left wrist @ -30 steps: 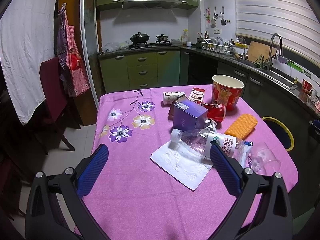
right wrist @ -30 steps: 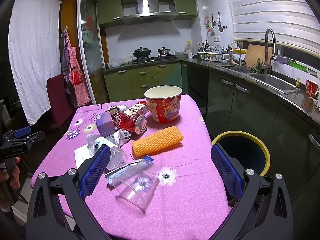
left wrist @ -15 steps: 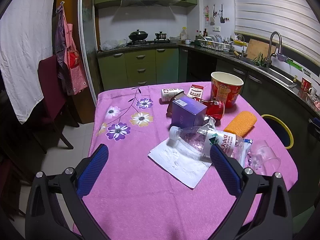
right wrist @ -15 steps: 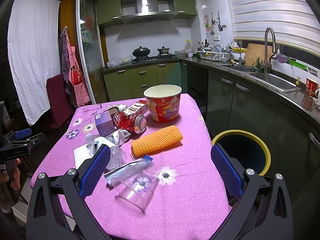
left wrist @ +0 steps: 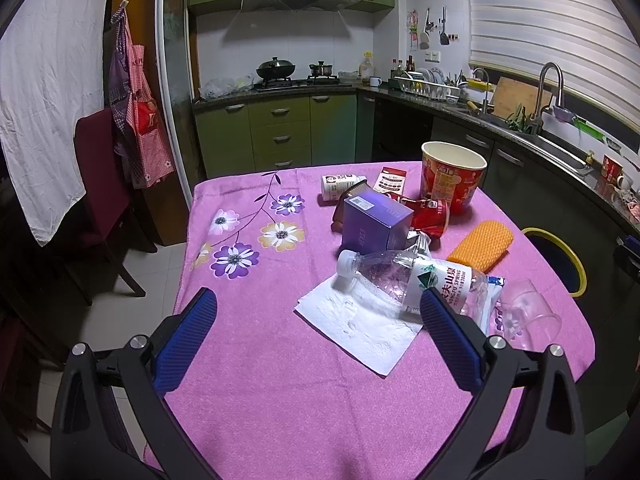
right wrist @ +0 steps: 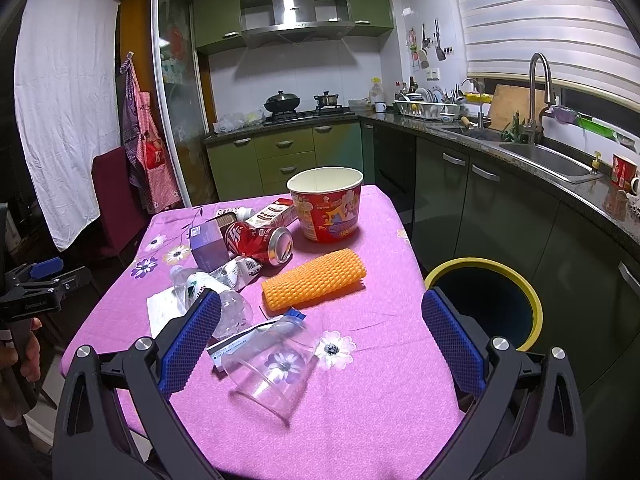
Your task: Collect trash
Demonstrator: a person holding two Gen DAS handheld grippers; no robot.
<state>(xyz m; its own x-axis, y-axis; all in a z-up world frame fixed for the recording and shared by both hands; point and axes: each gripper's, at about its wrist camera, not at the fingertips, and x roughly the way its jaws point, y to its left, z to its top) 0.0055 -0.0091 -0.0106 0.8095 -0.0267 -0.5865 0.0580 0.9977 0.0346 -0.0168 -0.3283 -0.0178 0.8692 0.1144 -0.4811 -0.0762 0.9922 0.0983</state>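
Trash lies on a table with a pink cloth point(left wrist: 280, 380). A clear plastic bottle point(left wrist: 404, 276) lies on a white napkin point(left wrist: 360, 328), with a purple box point(left wrist: 376, 220), a crushed red can point(right wrist: 260, 240), an orange foam sleeve point(right wrist: 314, 280), a red paper bucket point(right wrist: 326, 204) and a clear plastic cup point(right wrist: 272, 360) on its side. My left gripper point(left wrist: 316, 332) is open and empty over the near edge. My right gripper point(right wrist: 320, 336) is open and empty, its jaws either side of the cup. A yellow-rimmed bin point(right wrist: 486, 304) stands right of the table.
Kitchen counters with a sink point(right wrist: 548, 160) run along the right wall, a stove point(left wrist: 292, 80) at the back. A dark red chair point(left wrist: 100, 184) stands left of the table. A small milk bottle point(left wrist: 340, 186) and a red carton point(left wrist: 390, 180) lie behind the box.
The left gripper has drifted slightly closer to the table, so the bottle and napkin sit nearer. The right gripper has barely moved. Both stay open.
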